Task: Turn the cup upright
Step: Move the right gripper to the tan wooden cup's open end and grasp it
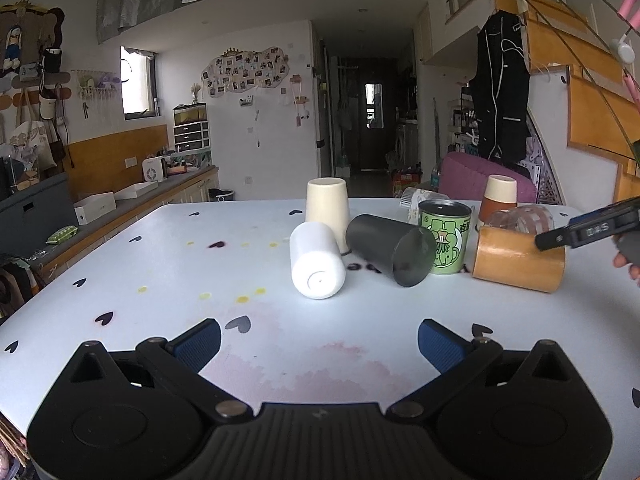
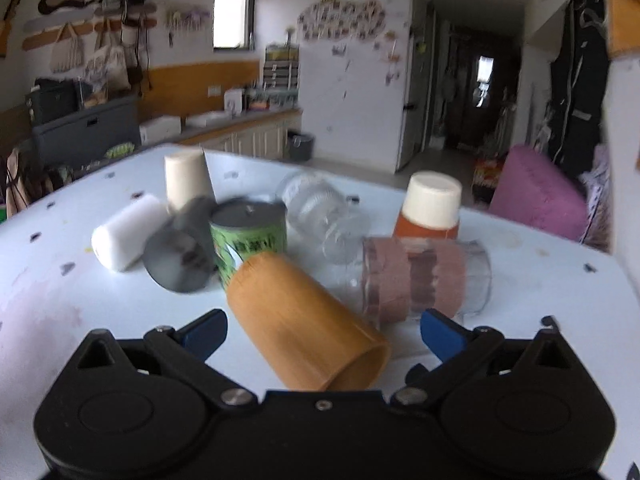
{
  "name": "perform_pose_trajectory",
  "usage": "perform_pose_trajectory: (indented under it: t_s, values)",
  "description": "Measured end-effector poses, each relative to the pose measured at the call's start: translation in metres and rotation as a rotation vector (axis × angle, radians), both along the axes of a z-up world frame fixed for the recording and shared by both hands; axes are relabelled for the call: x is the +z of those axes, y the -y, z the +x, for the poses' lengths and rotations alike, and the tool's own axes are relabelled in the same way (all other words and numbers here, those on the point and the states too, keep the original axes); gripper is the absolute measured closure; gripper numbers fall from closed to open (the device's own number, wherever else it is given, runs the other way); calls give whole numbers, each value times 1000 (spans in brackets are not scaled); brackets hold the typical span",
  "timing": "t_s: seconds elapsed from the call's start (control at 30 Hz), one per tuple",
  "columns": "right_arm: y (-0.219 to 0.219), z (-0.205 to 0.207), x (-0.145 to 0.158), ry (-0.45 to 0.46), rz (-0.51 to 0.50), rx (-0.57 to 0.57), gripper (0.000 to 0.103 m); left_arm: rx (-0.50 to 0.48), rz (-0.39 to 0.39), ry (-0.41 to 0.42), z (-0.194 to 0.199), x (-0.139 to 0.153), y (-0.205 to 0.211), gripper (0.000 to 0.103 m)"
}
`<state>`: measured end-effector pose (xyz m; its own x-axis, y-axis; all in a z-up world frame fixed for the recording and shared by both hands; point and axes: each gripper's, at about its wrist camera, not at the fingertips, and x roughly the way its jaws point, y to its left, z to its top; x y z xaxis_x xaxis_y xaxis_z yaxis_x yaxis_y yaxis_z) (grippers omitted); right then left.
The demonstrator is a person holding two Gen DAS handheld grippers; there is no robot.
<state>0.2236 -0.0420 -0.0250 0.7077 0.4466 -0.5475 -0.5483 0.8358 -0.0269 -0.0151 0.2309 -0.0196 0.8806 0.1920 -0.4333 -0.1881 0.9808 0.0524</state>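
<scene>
Lying on its side on the heart-print table [image 2: 80, 300] — orange cup [image 2: 304, 324], mouth toward five o'clock, between the spread blue fingers of the right gripper [image 2: 323, 334], not clamped. At ten o'clock, a green tin [image 2: 250, 236]. Left gripper [image 1: 319, 344] wide apart, holding nothing — white cup [image 1: 317, 261] toppled at twelve o'clock.

The pale blue tabletop [image 1: 160, 264] carried small dark heart prints, yellow spots and a pink stain. On it were a plain white plastic cup [image 1: 316, 258], a dark grey tumbler [image 1: 388, 250], a cream cup [image 1: 327, 204], an amber-orange cylindrical cup [image 2: 304, 320] and a green tin with cartoon print [image 1: 444, 236]. Both grippers' finger pads [image 2: 204, 332] were blue on black frames.
</scene>
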Motion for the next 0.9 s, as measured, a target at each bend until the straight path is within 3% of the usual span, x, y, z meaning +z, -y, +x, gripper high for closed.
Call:
perform_pose_trajectory:
  t_s: [0.27, 0.53, 0.7, 0.8, 0.87, 0.9]
  values:
    - [9, 27, -22, -121, 54, 33, 0, -12, 1, -2, 2, -1, 2, 0]
    - [-2, -8, -17, -166, 103, 83, 0, -30, -5, 0, 3, -1, 7, 0]
    - [-22, -18, -22, -161, 28, 39, 0, -42, -4, 2, 3, -1, 11, 0]
    - [-30, -15, -28, -156, -10, -16, 12, -37, -3, 7, 2, 0, 10, 0]
    - [-28, -12, -32, -173, -1, -53, 28, -31, -5, 10, 2, 0, 8, 0]
    - [-26, -13, -34, -182, 15, -62, 28, -28, -6, 11, 2, 0, 7, 0]
